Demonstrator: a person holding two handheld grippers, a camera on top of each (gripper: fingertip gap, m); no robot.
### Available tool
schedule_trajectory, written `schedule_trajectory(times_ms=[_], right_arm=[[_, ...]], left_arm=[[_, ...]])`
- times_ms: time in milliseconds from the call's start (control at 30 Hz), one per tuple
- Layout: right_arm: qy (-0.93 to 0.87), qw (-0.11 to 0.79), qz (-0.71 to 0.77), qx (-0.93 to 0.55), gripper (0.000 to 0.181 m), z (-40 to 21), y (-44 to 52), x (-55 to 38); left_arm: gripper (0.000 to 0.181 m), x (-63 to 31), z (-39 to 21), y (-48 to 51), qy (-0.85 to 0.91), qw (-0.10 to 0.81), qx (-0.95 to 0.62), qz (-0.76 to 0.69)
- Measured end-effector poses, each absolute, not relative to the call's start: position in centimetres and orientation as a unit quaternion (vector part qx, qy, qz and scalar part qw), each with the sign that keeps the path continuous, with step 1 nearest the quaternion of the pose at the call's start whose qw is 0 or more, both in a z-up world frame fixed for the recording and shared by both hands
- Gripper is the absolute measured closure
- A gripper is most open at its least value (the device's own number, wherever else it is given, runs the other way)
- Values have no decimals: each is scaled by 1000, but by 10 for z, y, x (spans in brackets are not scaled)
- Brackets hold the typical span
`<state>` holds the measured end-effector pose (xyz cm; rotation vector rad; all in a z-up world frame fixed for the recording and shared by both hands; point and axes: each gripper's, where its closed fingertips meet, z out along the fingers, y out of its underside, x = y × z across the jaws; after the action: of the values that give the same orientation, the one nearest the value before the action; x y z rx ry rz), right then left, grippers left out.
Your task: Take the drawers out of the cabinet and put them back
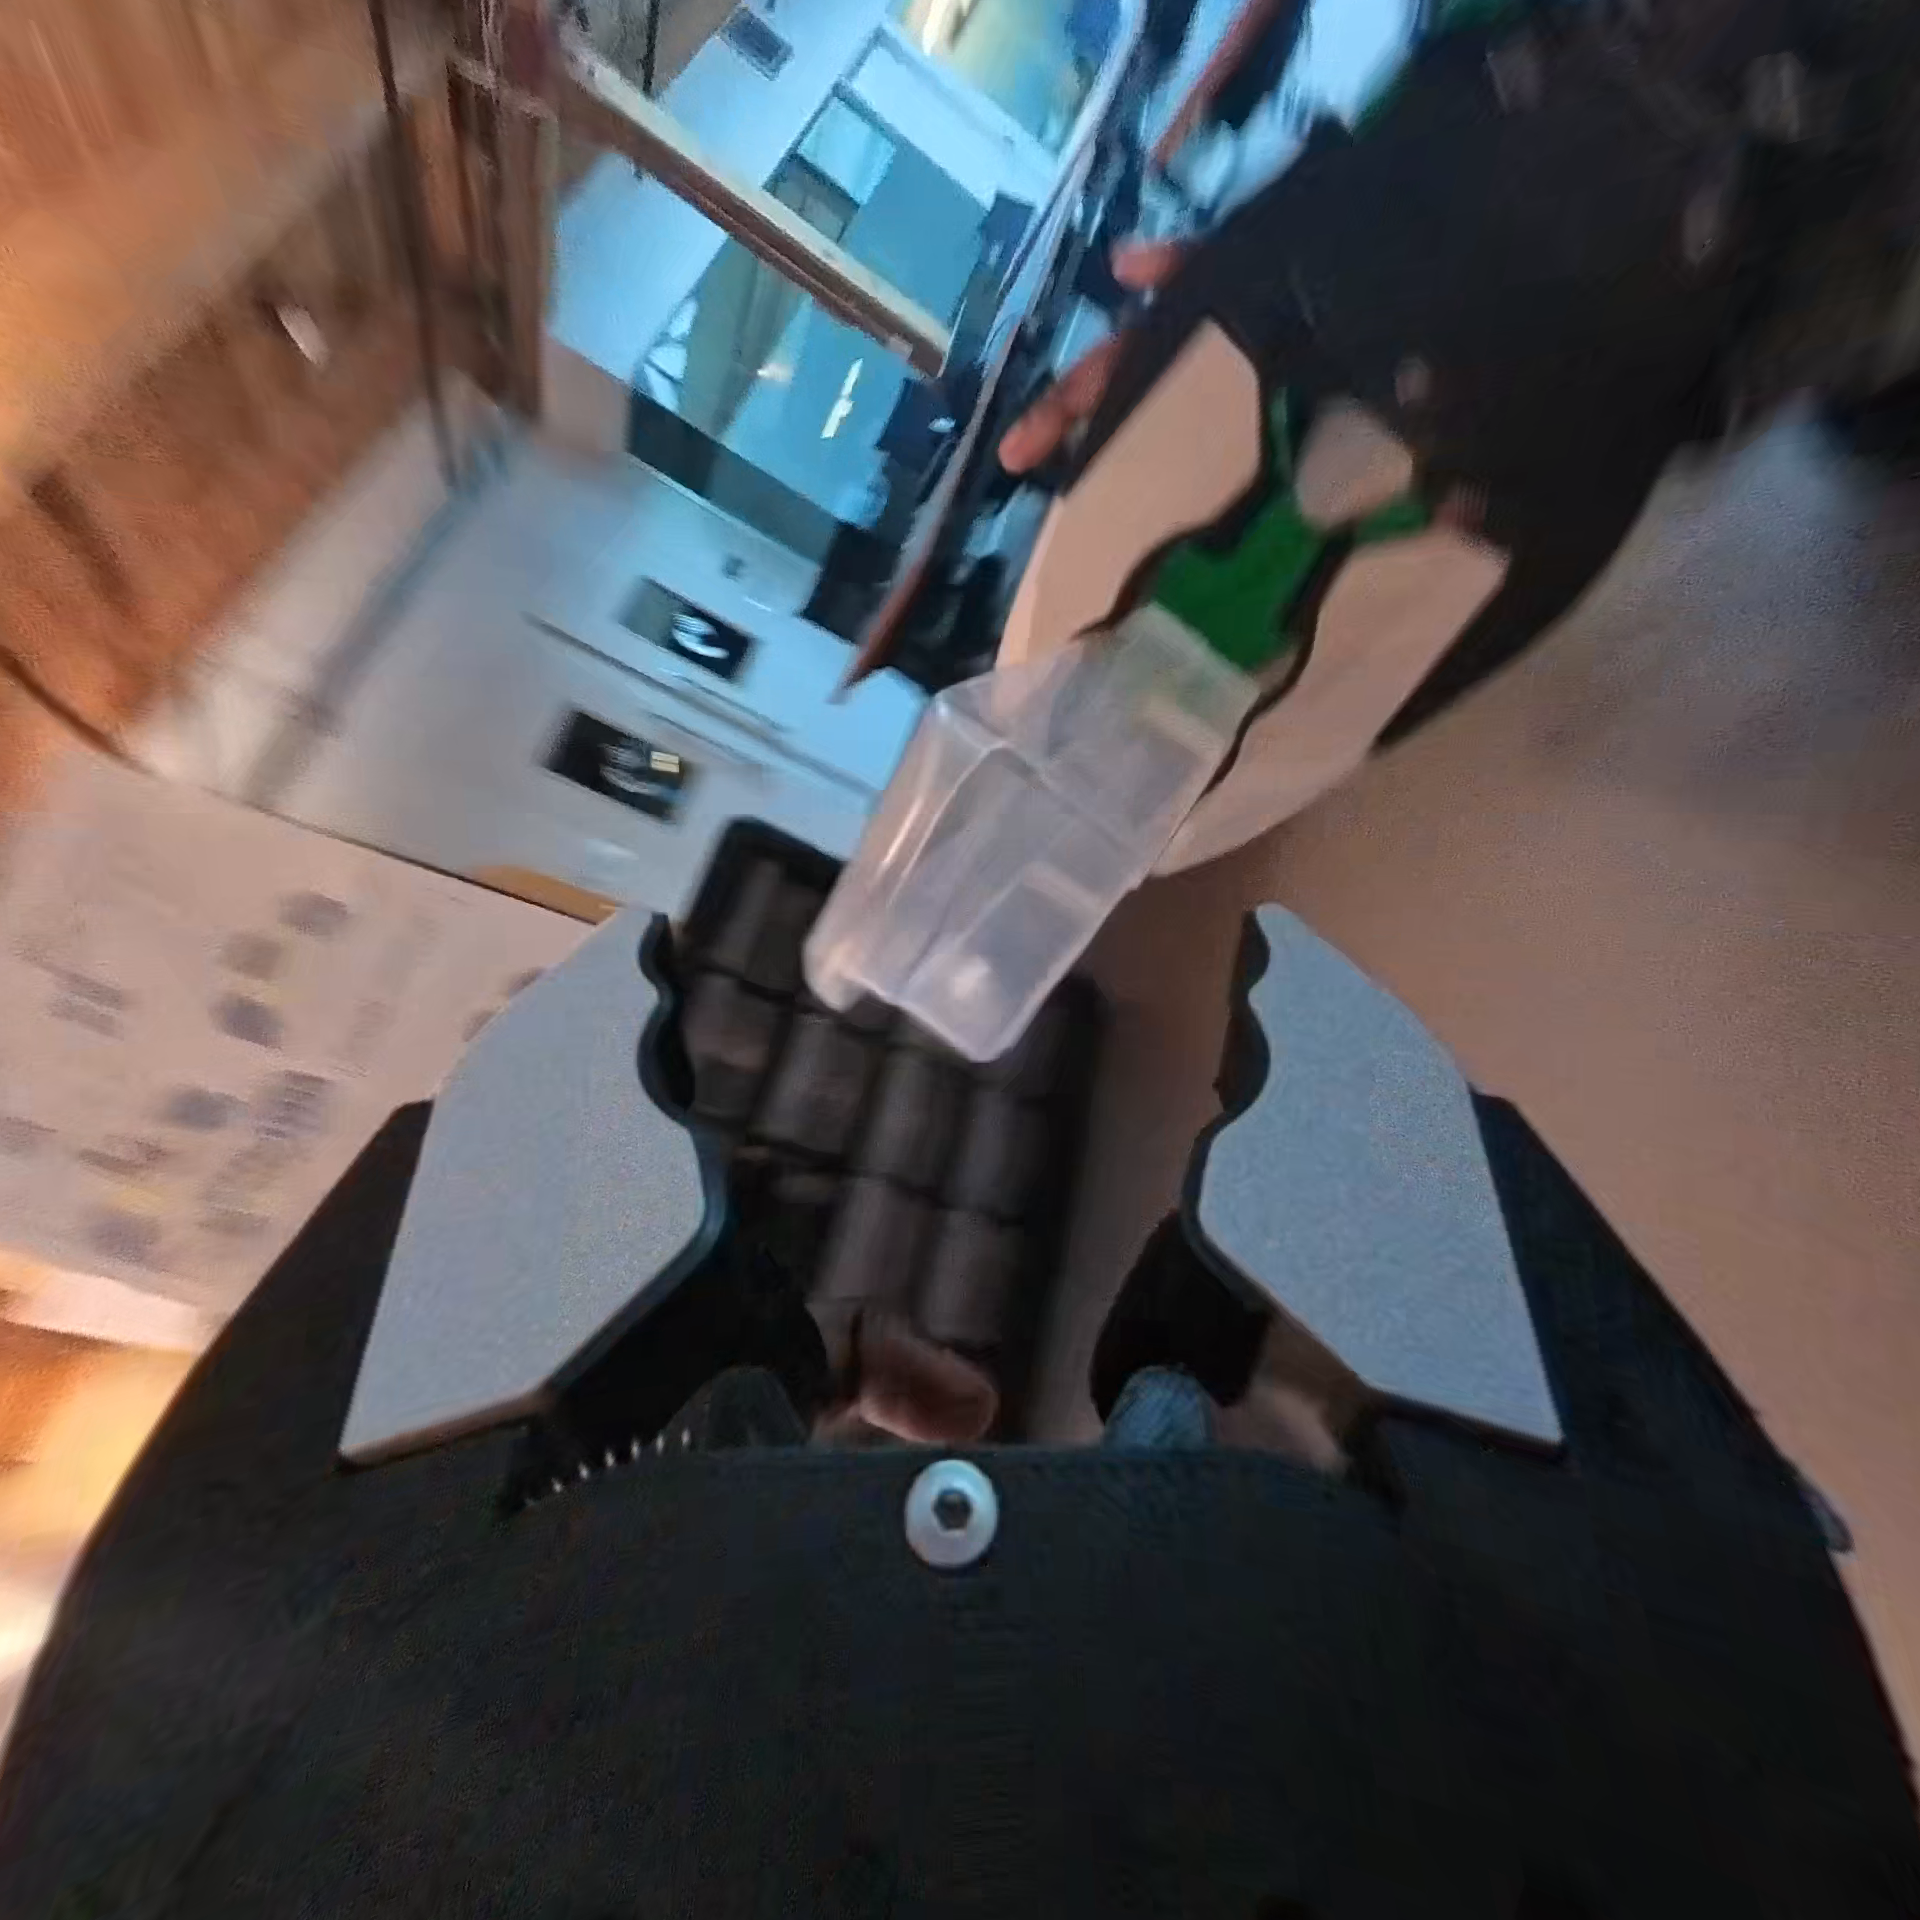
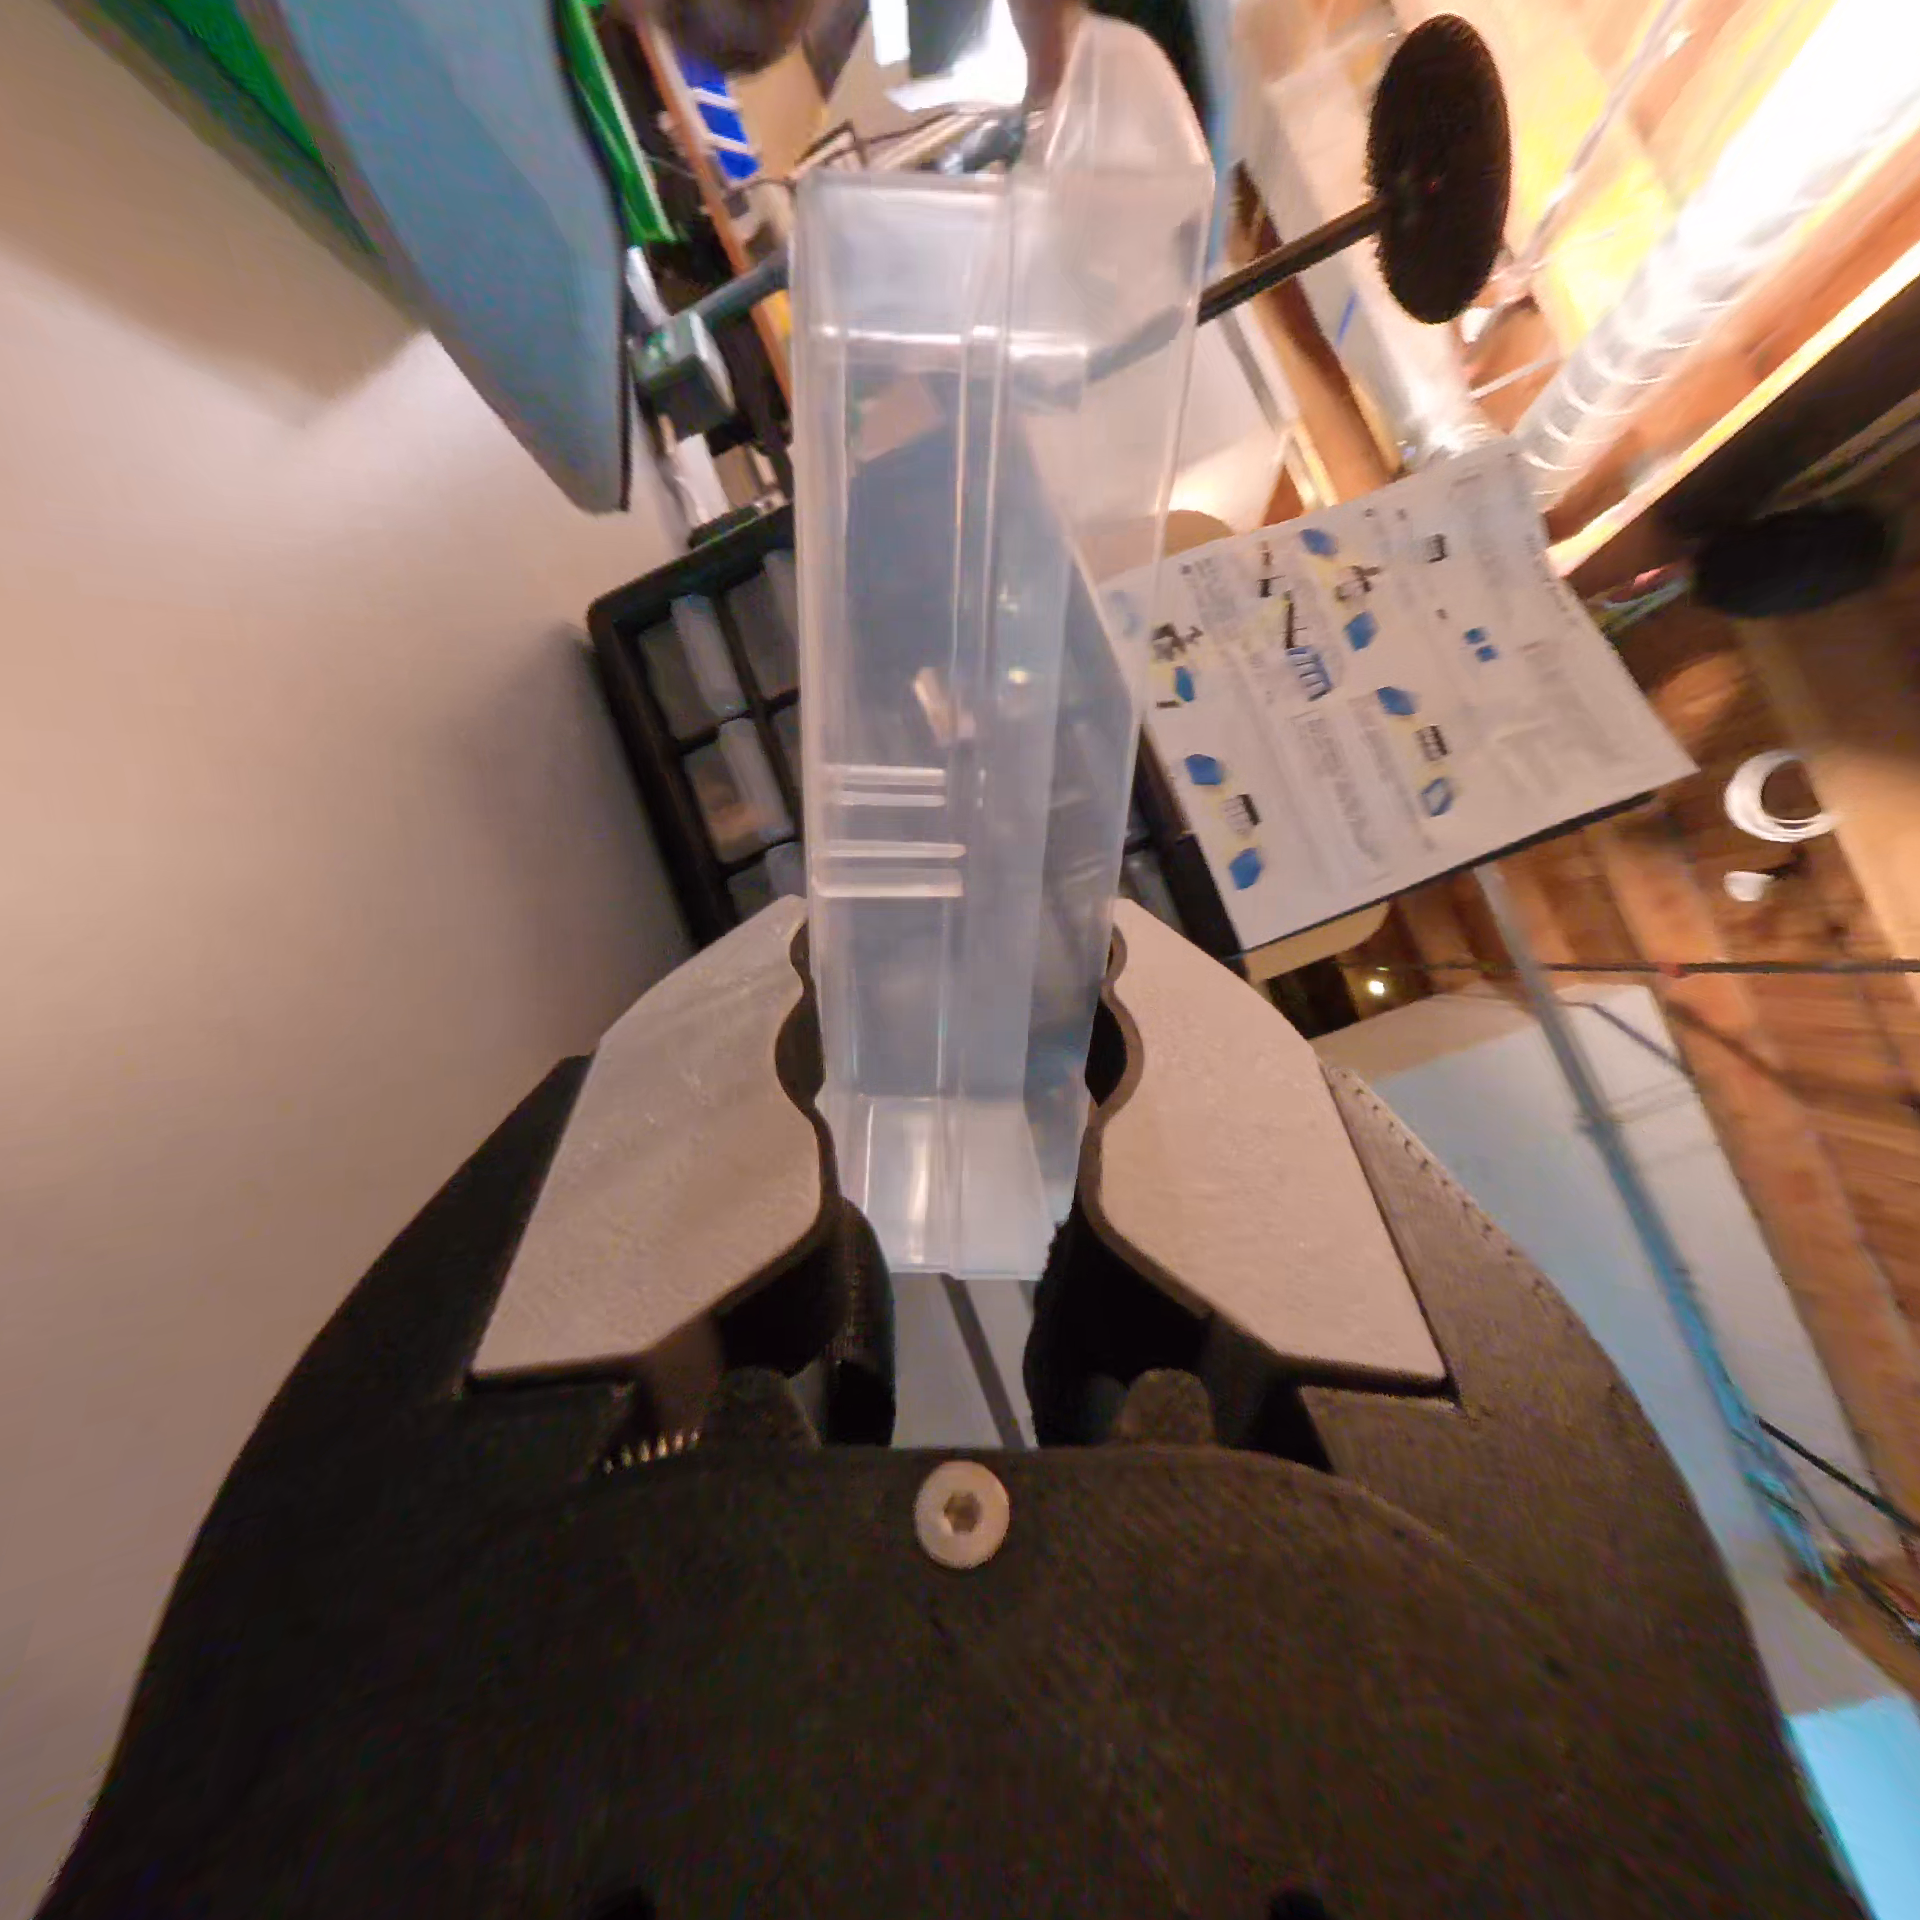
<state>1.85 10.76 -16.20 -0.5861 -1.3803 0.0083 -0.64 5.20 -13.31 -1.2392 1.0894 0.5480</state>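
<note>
My right gripper (image 2: 956,987) is shut on a clear plastic drawer (image 2: 966,582), which sticks out forward between its fingers. The black cabinet (image 2: 686,665) with small clear drawers stands behind it on the pale table. In the left wrist view the same drawer (image 1: 1018,842) hangs in the air over the cabinet (image 1: 894,1101), held by the other gripper (image 1: 1226,644) at the upper right. My left gripper (image 1: 956,987) is open and empty, with the cabinet lying between its fingers; I cannot tell if it touches it. This view is blurred.
A printed instruction sheet (image 2: 1382,686) stands just right of the cabinet. A grey-blue panel (image 2: 468,229) leans at the left. A black round brush-like thing on a rod (image 2: 1434,166) sits behind. White boxes (image 1: 665,665) lie beyond the cabinet. The pale table (image 1: 1558,935) spreads to the right.
</note>
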Motion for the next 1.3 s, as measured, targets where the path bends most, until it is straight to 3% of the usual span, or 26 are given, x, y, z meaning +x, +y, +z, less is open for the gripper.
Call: schedule_trajectory(times_ms=[100, 167, 233, 333, 633, 800, 867, 1033, 1300], right_arm=[[-658, 709, -1, -254, 133, -175, 105, 15], [-669, 705, -10, -235, 133, -178, 99, 13], [-669, 709, -21, -224, 133, -178, 97, 12], [-665, 714, -33, -217, 133, -176, 100, 13], [-581, 743, 70, -326, 125, -155, 123, 24], [-548, 621, 291, -479, 174, -133, 128, 11], [-552, 534, 333, -547, 181, -114, 139, -2], [-588, 415, 240, -652, 181, -90, 216, -44], [-541, 411, 174, -713, 181, -90, 297, -91]], left_arm=[[88, -6, -146, 55, 556, 571, -474, 373], [100, 0, -153, 57, 570, 563, -456, 387], [124, 4, -155, 57, 576, 562, -445, 392], [132, 4, -160, 56, 584, 549, -443, 401], [133, -54, -127, 58, 481, 504, -489, 525], [133, -104, -125, 63, 428, 442, -520, 593], [133, -112, -126, 67, 416, 430, -522, 608], [133, -125, -133, 79, 391, 412, -547, 615], [133, -131, -142, 94, 385, 364, -575, 624]])
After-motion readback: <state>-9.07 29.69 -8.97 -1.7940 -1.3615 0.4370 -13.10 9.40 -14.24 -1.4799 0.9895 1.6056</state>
